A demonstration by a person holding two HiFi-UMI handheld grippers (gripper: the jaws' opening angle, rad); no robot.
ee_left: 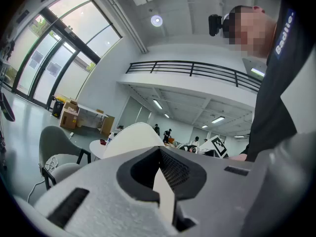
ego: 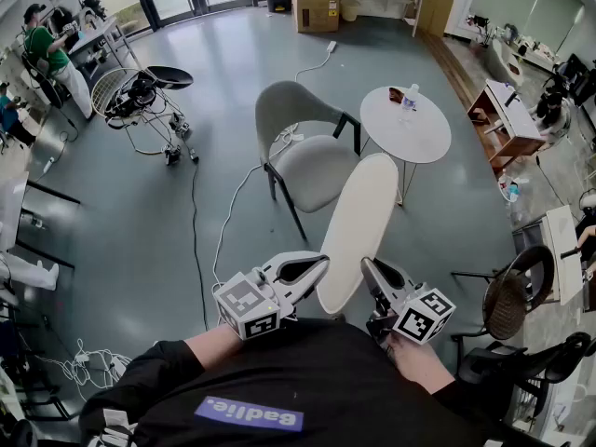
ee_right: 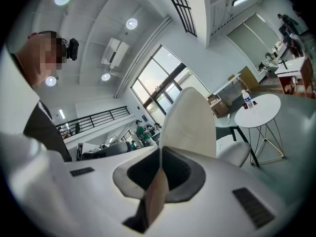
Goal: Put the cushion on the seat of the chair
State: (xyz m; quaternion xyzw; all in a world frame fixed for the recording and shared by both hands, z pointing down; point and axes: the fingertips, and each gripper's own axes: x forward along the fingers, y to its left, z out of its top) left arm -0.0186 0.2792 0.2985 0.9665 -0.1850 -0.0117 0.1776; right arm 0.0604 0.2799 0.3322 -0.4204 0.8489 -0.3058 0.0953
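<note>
The cushion point(ego: 356, 230) is a cream oval pad, held on edge in the air in front of me. My left gripper point(ego: 315, 268) is shut on its near left rim. My right gripper point(ego: 371, 274) is shut on its near right rim. The grey chair point(ego: 310, 156) stands just beyond the cushion's far end, and its seat is bare. In the left gripper view the cushion point(ee_left: 132, 136) rises past the jaws, with the chair point(ee_left: 55, 149) low at the left. In the right gripper view the cushion point(ee_right: 190, 123) stands tall before the jaws and hides most of the chair point(ee_right: 236, 153).
A round white table point(ego: 406, 128) with a bottle point(ego: 410, 95) stands right of the chair. A white cable point(ego: 233, 214) runs over the floor to its left. A wheeled stand point(ego: 145, 96) is further left, a cardboard box point(ego: 315, 6) far back, a wicker chair point(ego: 510, 298) at right.
</note>
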